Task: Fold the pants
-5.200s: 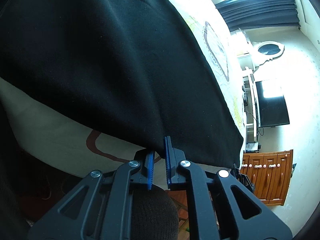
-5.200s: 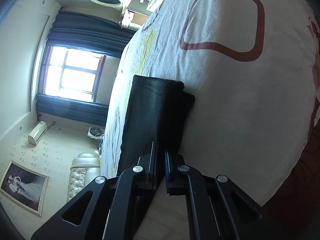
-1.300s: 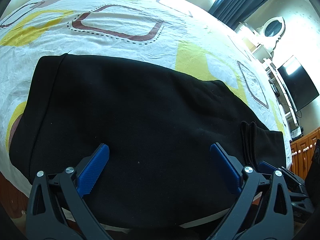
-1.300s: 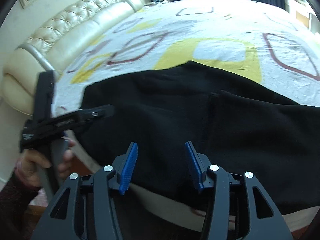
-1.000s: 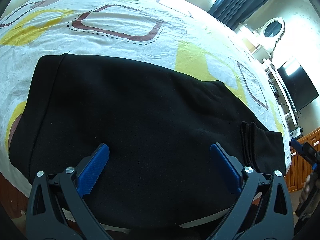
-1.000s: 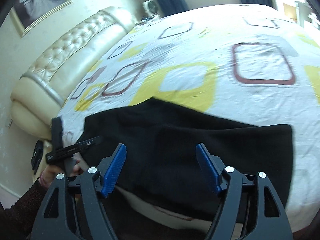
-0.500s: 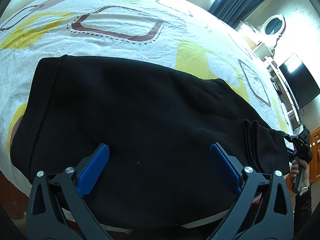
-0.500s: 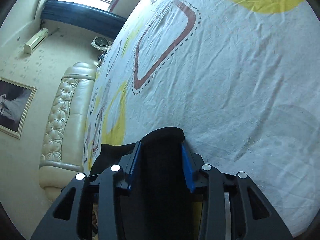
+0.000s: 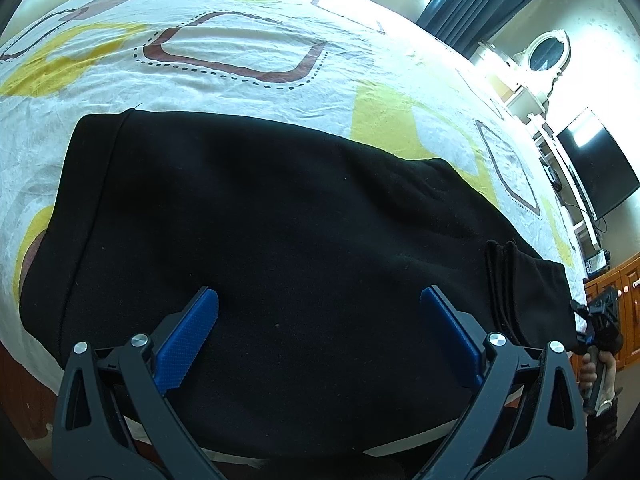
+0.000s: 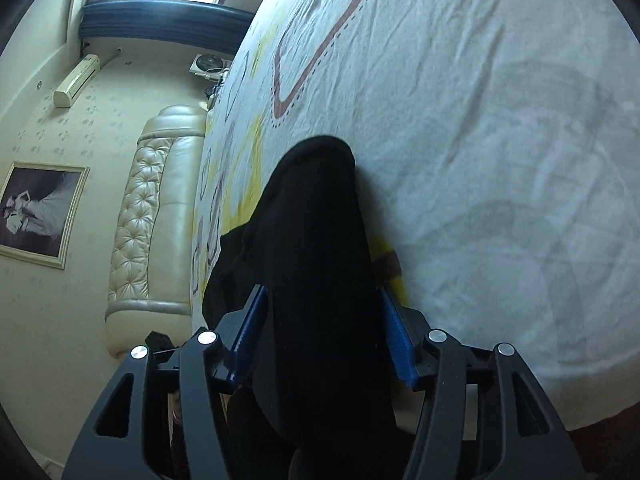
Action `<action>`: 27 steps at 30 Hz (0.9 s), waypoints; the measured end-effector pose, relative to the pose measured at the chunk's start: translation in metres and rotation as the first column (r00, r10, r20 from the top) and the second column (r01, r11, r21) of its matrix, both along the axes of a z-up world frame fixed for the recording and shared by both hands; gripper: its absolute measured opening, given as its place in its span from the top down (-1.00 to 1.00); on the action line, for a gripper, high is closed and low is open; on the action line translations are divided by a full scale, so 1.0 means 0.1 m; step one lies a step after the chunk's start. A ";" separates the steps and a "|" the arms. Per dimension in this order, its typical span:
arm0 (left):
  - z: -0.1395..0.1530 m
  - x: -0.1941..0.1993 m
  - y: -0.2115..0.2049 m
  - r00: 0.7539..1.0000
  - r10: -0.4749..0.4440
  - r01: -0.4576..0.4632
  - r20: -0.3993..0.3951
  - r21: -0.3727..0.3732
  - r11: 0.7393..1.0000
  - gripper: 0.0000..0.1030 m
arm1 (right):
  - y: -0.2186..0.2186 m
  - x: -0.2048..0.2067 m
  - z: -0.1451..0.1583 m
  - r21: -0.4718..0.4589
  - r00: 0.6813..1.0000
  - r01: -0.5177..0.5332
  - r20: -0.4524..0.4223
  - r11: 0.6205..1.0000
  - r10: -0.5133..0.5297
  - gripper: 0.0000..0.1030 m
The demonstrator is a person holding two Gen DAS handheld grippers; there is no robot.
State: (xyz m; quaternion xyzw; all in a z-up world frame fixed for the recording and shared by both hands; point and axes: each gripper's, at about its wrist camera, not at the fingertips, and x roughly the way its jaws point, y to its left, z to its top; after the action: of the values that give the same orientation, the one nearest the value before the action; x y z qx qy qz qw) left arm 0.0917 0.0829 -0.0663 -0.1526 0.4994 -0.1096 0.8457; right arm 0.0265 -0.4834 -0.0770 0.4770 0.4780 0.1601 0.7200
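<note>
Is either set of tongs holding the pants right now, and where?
Left tongs: open, holding nothing. Right tongs straddle the pants' cuff end; clamped or not, cannot tell.

Matt black fleecy cloth on the pants (image 9: 280, 240), lint-flecked. Crinkled cotton-like weave across the bedsheet (image 9: 248, 92). Textured blue plastic pads (image 9: 188, 336), matt black frames, shiny metal screws. Glossy tufted leather headboard (image 10: 148, 216). Glossy wood cabinet (image 9: 624, 284).

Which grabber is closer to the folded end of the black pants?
The right. The right gripper has the pants' folded end between its open fingers. The left gripper hovers open over the pants' middle, away from it.
</note>
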 end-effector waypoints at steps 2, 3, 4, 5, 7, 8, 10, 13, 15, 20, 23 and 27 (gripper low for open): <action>0.00 0.00 0.00 1.000 0.000 0.000 0.000 0.002 1.000 -0.95 | -0.02 -0.17 -0.05 0.058 1.000 -0.007 -0.011 0.998 0.007 -0.09; 0.00 0.00 0.00 1.000 -0.001 0.001 0.000 0.003 1.000 -0.95 | -0.05 -0.24 -0.08 0.088 1.000 -0.007 -0.016 0.996 0.009 -0.10; 0.00 -0.01 0.00 1.000 -0.001 0.001 0.000 0.004 1.000 -0.95 | -0.07 -0.30 -0.11 0.108 1.000 -0.006 -0.019 0.994 0.008 -0.10; 0.00 -0.01 0.00 1.000 -0.001 0.001 0.001 0.005 1.000 -0.95 | -0.10 -0.34 -0.13 0.113 1.000 -0.002 -0.019 0.994 0.004 -0.07; 0.00 -0.01 0.00 1.000 -0.001 0.001 0.001 0.004 1.000 -0.95 | -0.11 -0.37 -0.11 0.057 1.000 -0.013 -0.012 0.998 0.013 0.25; 0.00 -0.01 0.00 1.000 -0.002 0.002 0.001 0.004 1.000 -0.95 | -0.08 -0.36 -0.09 -0.006 0.999 -0.034 -0.023 0.999 0.033 0.37; 0.00 -0.01 -0.01 1.000 -0.005 0.005 0.002 0.002 1.000 -0.95 | -0.03 -0.34 -0.08 -0.047 0.999 -0.038 -0.027 0.998 0.037 0.37; 0.00 -0.03 0.00 1.000 -0.012 0.012 0.002 0.002 1.000 -0.95 | 0.02 -0.33 0.03 -0.103 0.999 -0.020 -0.032 0.994 0.017 0.30; 0.00 -0.04 -0.01 1.000 -0.019 0.019 0.007 0.006 1.000 -0.95 | 0.10 -0.32 0.19 -0.210 1.000 -0.005 -0.030 0.978 -0.002 0.04; -0.01 -0.06 -0.03 0.999 -0.043 0.042 0.019 0.023 0.999 -0.95 | 0.31 -0.38 0.67 -0.492 0.990 0.138 0.036 0.859 -0.138 -0.43; -0.01 -0.05 -0.05 0.997 -0.078 0.077 0.010 0.049 0.996 -0.95 | 0.54 -0.39 0.80 -0.514 0.983 0.182 0.091 0.838 -0.158 -0.53; 0.03 -0.05 -0.03 0.997 -0.080 0.079 0.014 0.046 0.996 -0.95 | 0.94 -0.33 0.83 -0.564 0.988 0.147 0.124 0.813 -0.093 -0.54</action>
State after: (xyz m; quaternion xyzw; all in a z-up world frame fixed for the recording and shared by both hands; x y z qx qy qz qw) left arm 0.0862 0.0797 -0.0633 -0.1125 0.5007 -0.1331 0.8479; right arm -0.0069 -0.3899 0.0058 0.2609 0.4399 -0.0148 0.8592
